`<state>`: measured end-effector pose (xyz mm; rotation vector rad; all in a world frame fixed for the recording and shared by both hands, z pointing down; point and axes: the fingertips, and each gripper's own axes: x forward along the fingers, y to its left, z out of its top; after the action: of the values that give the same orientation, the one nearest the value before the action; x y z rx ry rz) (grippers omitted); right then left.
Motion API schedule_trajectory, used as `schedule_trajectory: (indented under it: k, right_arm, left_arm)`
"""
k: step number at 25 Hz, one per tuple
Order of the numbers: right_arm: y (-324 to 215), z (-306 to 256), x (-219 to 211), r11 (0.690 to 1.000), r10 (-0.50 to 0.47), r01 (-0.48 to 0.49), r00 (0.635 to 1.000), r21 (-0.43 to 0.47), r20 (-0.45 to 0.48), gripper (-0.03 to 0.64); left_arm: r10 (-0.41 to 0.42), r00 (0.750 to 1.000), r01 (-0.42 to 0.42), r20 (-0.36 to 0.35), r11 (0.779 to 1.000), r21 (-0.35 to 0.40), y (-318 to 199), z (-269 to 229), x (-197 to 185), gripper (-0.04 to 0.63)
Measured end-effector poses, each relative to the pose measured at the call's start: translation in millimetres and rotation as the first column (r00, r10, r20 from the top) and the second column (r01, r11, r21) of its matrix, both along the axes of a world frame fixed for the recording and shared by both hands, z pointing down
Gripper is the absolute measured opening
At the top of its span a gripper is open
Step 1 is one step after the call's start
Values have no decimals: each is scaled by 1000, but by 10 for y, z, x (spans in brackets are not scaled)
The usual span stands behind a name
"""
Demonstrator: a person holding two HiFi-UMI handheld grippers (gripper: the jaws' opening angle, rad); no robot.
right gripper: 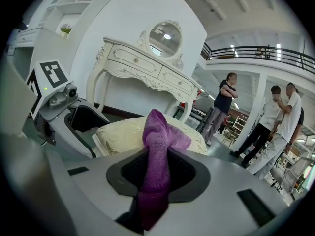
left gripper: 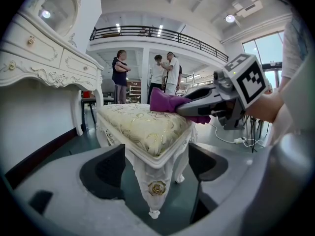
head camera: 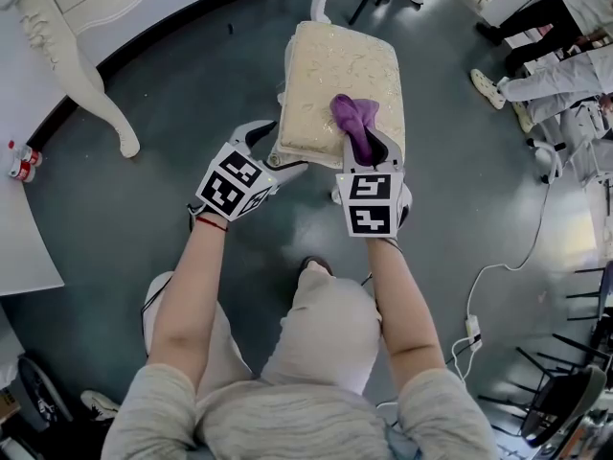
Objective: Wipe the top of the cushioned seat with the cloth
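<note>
Cushioned seat (head camera: pixel 335 75): cream and gold, on white carved legs. It stands on the grey floor at your 12 o'clock, just past your knees.

Cloth (head camera: pixel 352 115): purple and bunched. It lies on the cushion top near the seat's 5 o'clock corner, with its free end heaped toward the seat's middle.

Right gripper (head camera: pixel 370 149): your jaws are closed about halfway and pinch the cloth. The fabric fills the gap between the pads and a tail hangs below them. The tips sit over the seat's near edge.

Left gripper (left gripper: pixel 157 167): your jaws stand wide apart and hold nothing. The seat's 7 o'clock corner and its leg sit in the gap between them. In the left gripper view the pads look clear of the frame, but I can't be sure from the head view.

Gripper spacing: both are at the seat's near edge, left at 7 o'clock and right at 5, close but apart.

Dressing table (head camera: pixel 67 17): white and ornate, at your 10 o'clock, well apart from the seat.

Bystanders (right gripper: pixel 261 122): people standing at about 2 o'clock, well back.
</note>
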<state>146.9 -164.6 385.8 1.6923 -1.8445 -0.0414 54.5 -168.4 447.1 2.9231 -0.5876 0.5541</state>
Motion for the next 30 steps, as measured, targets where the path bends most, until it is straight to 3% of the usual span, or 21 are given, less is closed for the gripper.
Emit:
schedule_trajectory:
  k: [18,30]
  right_arm:
    - [-133,14,-720,977,-213,211,974,-35,-80,94]
    - [18,123,-1151,910,-410,407,912,-80,-28,94]
  left_arm:
    - [0,1000,0,-6,1000,-7,59,-16,-97,397]
    - [-8,1000,8,-14,1000,-9,33,-23,-176,396]
